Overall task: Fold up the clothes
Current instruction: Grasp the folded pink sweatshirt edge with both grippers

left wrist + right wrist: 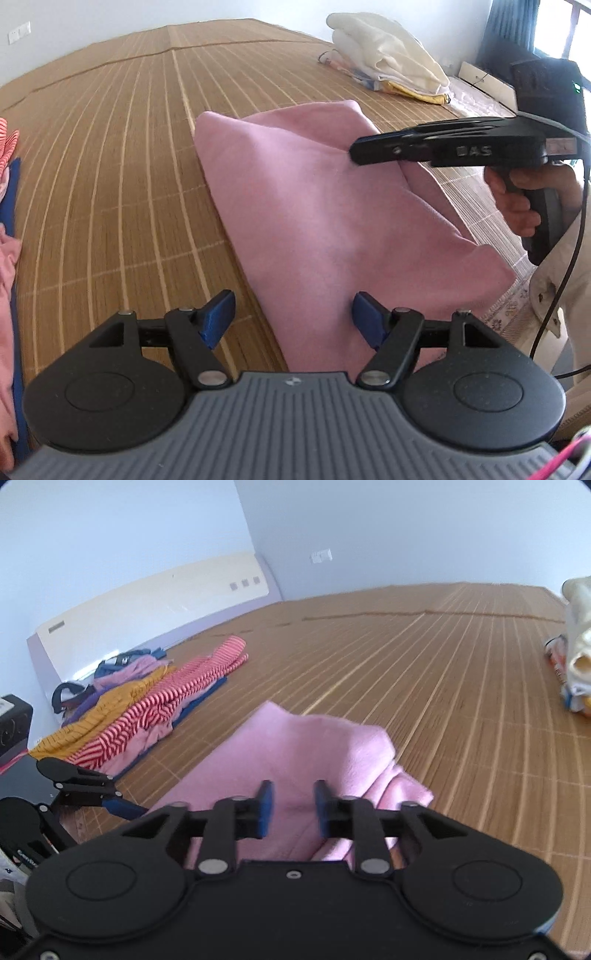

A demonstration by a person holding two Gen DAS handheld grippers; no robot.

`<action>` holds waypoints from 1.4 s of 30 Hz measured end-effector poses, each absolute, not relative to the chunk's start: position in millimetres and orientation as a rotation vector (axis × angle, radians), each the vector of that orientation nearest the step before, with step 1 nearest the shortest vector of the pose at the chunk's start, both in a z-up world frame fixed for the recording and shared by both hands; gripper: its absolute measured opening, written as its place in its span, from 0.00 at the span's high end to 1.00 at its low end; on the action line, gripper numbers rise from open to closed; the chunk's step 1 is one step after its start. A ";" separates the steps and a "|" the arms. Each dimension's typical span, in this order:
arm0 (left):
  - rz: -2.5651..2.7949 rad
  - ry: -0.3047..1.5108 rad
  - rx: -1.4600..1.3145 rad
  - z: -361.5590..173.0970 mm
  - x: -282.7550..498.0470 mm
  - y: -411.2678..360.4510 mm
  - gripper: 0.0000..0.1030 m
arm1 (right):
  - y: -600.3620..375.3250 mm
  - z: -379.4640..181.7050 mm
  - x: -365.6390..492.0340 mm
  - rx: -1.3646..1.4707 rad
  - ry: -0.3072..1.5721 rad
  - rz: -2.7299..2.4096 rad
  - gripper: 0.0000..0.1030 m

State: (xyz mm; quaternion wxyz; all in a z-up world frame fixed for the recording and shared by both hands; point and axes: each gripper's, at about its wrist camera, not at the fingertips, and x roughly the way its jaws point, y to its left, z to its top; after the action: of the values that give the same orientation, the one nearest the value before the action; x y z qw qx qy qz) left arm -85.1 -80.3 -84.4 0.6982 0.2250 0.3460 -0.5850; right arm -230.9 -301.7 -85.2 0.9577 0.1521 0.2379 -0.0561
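Our main risk is the lifted fold slipping: if the right gripper [291, 805] pinches only a thin ridge of the pink garment [314, 206], a quick pull could drop it and undo the fold. The garment lies mid-mat on the bamboo mat [110, 177], between the unfolded heap [147, 701] on the far left and the folded stack [388, 55] far right. Our right gripper reaches in level from the right, jaws narrowed over a raised edge; whether they truly clamp we cannot tell. Our left gripper [293, 317] hovers near the garment's near edge, jaws wide apart, holding nothing.
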 end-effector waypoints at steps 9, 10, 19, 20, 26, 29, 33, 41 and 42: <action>-1.319 0.851 0.431 -89.8 -75.5 -64.8 0.27 | -318.4 -90.0 -248.2 0.419 0.489 -0.286 0.39; -1.319 0.864 0.415 -91.4 -73.8 -64.0 0.27 | -321.0 -93.1 -247.1 0.442 0.500 -0.292 0.38; -1.322 0.865 0.388 -93.7 -74.5 -74.7 0.24 | -328.5 -108.9 -236.7 0.580 0.521 -0.224 0.34; -1.321 0.861 0.384 -93.7 -75.1 -75.8 0.24 | -328.5 -110.1 -235.0 0.581 0.528 -0.223 0.33; -1.318 0.816 0.398 -95.5 -81.3 -81.7 0.25 | -329.6 -109.6 -232.3 0.551 0.534 -0.227 0.31; -1.320 0.803 0.392 -96.1 -81.5 -82.1 0.25 | -322.3 -108.1 -231.2 0.499 0.548 -0.248 0.30; -1.323 0.776 0.399 -97.7 -84.6 -82.7 0.29 | -310.7 -108.9 -226.9 0.442 0.561 -0.261 0.30; -1.330 0.753 0.400 -100.5 -84.1 -78.8 0.32 | -296.8 -113.3 -221.5 0.387 0.558 -0.245 0.51; -1.330 0.750 0.399 -100.6 -84.2 -78.5 0.33 | -295.8 -113.6 -221.9 0.381 0.555 -0.241 0.53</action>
State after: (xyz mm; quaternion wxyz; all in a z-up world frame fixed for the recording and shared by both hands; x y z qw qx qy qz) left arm -84.2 -78.5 -100.6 0.7047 0.1796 0.3371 -0.5979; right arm -221.9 -295.8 -113.6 0.9368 0.1863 0.2716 -0.1181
